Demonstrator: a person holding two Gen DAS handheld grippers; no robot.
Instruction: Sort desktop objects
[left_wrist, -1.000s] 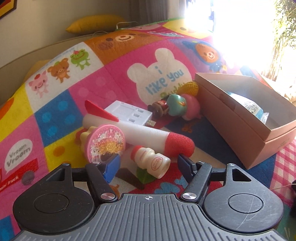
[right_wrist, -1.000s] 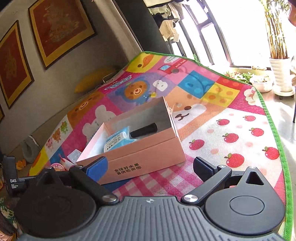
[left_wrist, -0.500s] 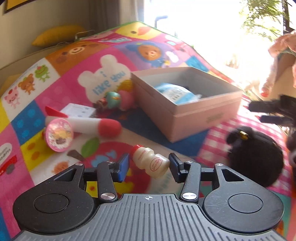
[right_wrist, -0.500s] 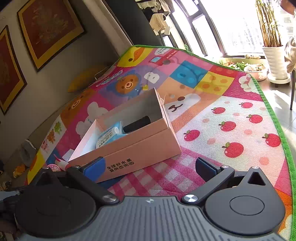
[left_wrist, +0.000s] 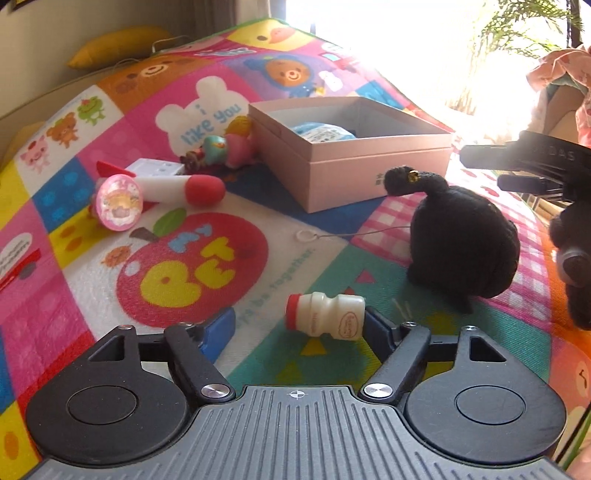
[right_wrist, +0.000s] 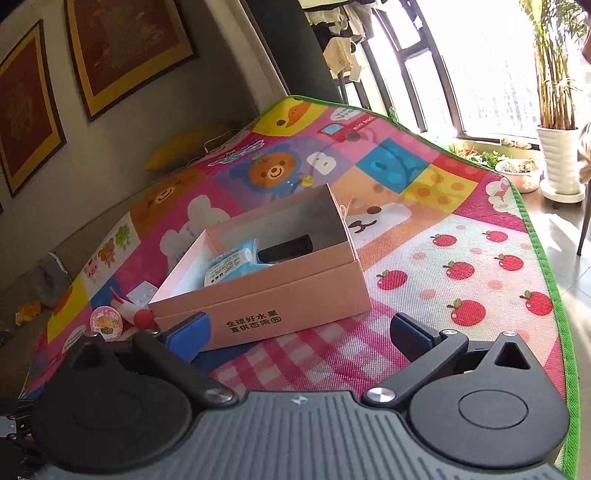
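Observation:
My left gripper (left_wrist: 299, 325) is open. A small white bottle with a red cap (left_wrist: 325, 319) lies on its side between the fingers, against the right finger; the left finger stands clear of it. A pink cardboard box (left_wrist: 354, 162) holds a blue packet (left_wrist: 323, 132); the right wrist view shows the box (right_wrist: 295, 295) with the packet and a black cylinder (right_wrist: 285, 249) inside. My right gripper (right_wrist: 299, 332) is open and empty, above the mat in front of the box.
A black plush toy (left_wrist: 461, 240) sits right of the bottle. A red-tipped white rocket toy (left_wrist: 177, 188), a pink round case (left_wrist: 118, 202), a white tray (left_wrist: 155, 168) and small figures (left_wrist: 221, 147) lie at the left. The other gripper (left_wrist: 535, 166) is at the right edge.
My left gripper carried the bottle from the toy pile to the right, down near the black plush, and its fingers have opened wide. The right gripper barely moved.

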